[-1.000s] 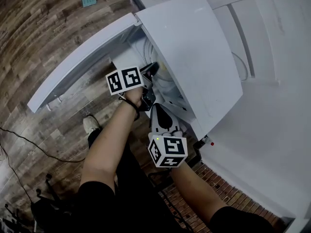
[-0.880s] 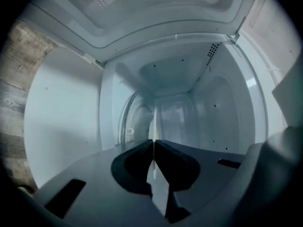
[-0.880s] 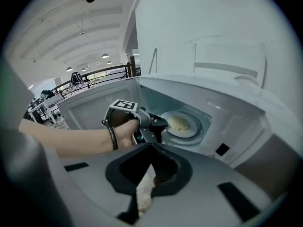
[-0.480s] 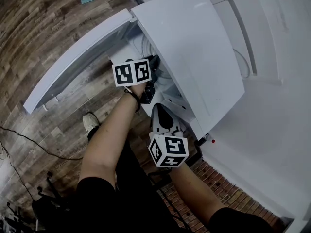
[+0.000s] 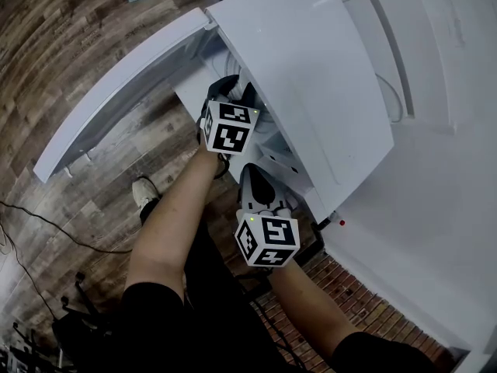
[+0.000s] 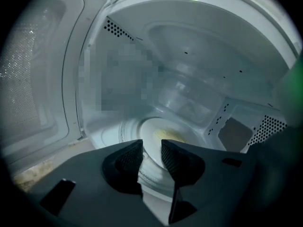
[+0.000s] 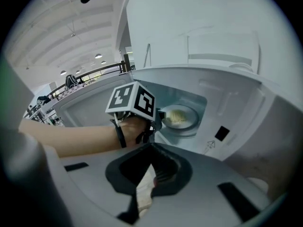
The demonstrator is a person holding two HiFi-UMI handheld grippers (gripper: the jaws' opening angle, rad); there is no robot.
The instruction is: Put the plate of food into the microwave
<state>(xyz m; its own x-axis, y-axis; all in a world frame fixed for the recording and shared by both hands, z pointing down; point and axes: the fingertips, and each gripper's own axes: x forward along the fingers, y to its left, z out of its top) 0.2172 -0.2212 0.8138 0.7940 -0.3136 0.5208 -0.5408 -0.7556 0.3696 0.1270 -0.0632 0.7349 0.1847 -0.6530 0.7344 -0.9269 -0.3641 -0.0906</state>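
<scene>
A white plate (image 6: 154,129) with yellow food (image 6: 169,135) rests on the turntable inside the white microwave (image 5: 311,76). My left gripper (image 6: 151,148) reaches into the cavity. Its jaws are opening, with a clear gap between the pads, and the plate's near rim shows in that gap untouched. The right gripper view shows the same plate (image 7: 178,117) just beyond the left gripper's marker cube (image 7: 131,100). My right gripper (image 7: 151,171) hangs back outside the microwave, below the opening, its jaws shut on nothing.
The microwave door (image 5: 116,92) stands wide open to the left. A white counter or wall (image 5: 435,208) is to the right, with wood flooring (image 5: 62,37) below. A black cable (image 5: 54,231) trails across the floor. The person's shoe (image 5: 144,198) is under the left arm.
The left gripper has pushed further right and into the microwave opening, and its marker cube has turned. The right gripper has stayed where it was.
</scene>
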